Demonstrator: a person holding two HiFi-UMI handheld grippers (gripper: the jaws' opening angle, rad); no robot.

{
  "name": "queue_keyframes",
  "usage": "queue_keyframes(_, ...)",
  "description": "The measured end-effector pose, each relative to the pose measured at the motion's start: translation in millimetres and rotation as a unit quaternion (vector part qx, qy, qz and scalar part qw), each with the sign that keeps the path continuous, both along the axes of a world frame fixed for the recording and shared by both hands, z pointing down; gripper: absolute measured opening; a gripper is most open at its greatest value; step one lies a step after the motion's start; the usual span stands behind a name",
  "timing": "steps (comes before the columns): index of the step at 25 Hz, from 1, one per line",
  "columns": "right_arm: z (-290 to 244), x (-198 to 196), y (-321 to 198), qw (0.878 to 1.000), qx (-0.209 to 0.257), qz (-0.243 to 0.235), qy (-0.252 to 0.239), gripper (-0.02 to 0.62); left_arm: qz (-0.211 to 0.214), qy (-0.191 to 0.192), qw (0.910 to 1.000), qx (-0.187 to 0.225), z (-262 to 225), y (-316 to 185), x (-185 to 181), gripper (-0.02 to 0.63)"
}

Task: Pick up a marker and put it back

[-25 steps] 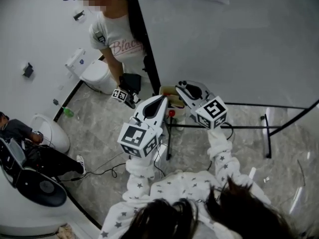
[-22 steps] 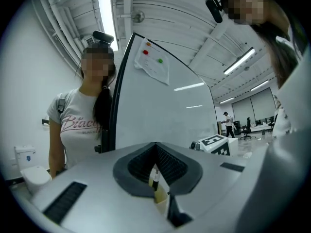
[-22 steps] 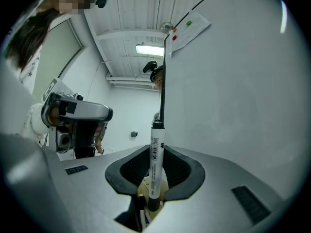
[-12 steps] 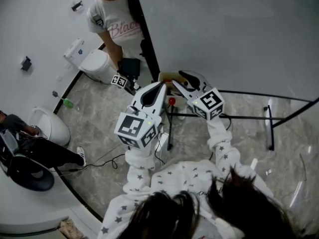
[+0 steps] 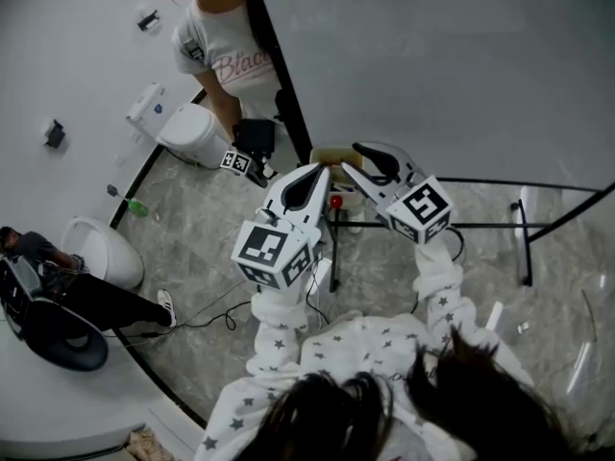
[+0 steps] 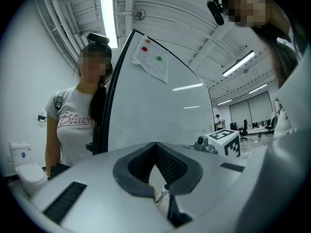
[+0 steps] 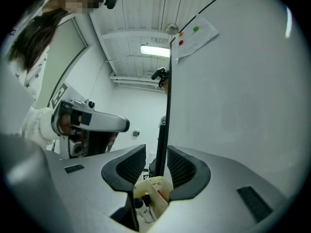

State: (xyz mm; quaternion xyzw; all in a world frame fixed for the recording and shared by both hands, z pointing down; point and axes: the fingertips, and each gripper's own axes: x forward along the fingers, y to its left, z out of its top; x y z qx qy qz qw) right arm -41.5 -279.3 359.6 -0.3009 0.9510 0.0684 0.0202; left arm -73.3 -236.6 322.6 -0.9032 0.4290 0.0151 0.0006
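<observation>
A small cardboard box (image 5: 332, 156) hangs at the whiteboard's (image 5: 432, 65) lower edge and holds markers (image 7: 140, 204). My right gripper (image 5: 354, 161) hovers just over this box (image 7: 158, 186). Its jaws are opening and nothing sits between the pads; only the board's dark frame (image 7: 163, 130) shows beyond the gap. My left gripper (image 5: 317, 171) points at the same box from the left with its pads closed together at the tips. A white marker (image 6: 162, 193) with a dark cap shows through the slit behind those tips.
A person in a white T-shirt (image 5: 226, 56) stands left of the board with a black tagged device (image 5: 252, 144). Two white round seats (image 5: 187, 133) (image 5: 106, 253), a seated person (image 5: 58, 291), floor cables (image 5: 207, 320) and the board's stand bars (image 5: 524, 238) surround me.
My right gripper's jaws have spread apart above the box. Both grippers stayed close to the box while the view shifted a little.
</observation>
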Motion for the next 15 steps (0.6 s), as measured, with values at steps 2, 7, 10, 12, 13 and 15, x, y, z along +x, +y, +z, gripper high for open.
queue_keyframes(2, -16, 3, 12, 1.000, -0.002, -0.011, -0.007, 0.143, 0.009, 0.002, 1.0000, 0.000, -5, 1, 6, 0.002)
queue_keyframes(7, -48, 13, 35, 1.000, 0.000, -0.015, -0.014, 0.141, 0.032, 0.006, 0.9995, 0.000, -9, 6, 23, 0.002)
queue_keyframes(10, -54, 22, 44, 1.000, 0.009, -0.005, -0.004, 0.045, 0.045, 0.009, 0.9989, 0.000, -8, 8, 32, 0.002)
queue_keyframes(12, -52, 27, 48, 1.000, 0.008, -0.003, -0.005, 0.007, 0.051, 0.010, 0.9987, 0.000, -7, 9, 36, 0.002)
queue_keyframes(13, -51, 29, 49, 1.000, 0.006, -0.002, -0.005, 0.006, 0.053, 0.011, 0.9985, 0.000, -6, 9, 39, 0.002)
queue_keyframes(15, -50, 33, 50, 1.000, 0.003, 0.002, -0.006, 0.007, 0.059, 0.015, 0.9982, 0.001, -7, 9, 43, 0.002)
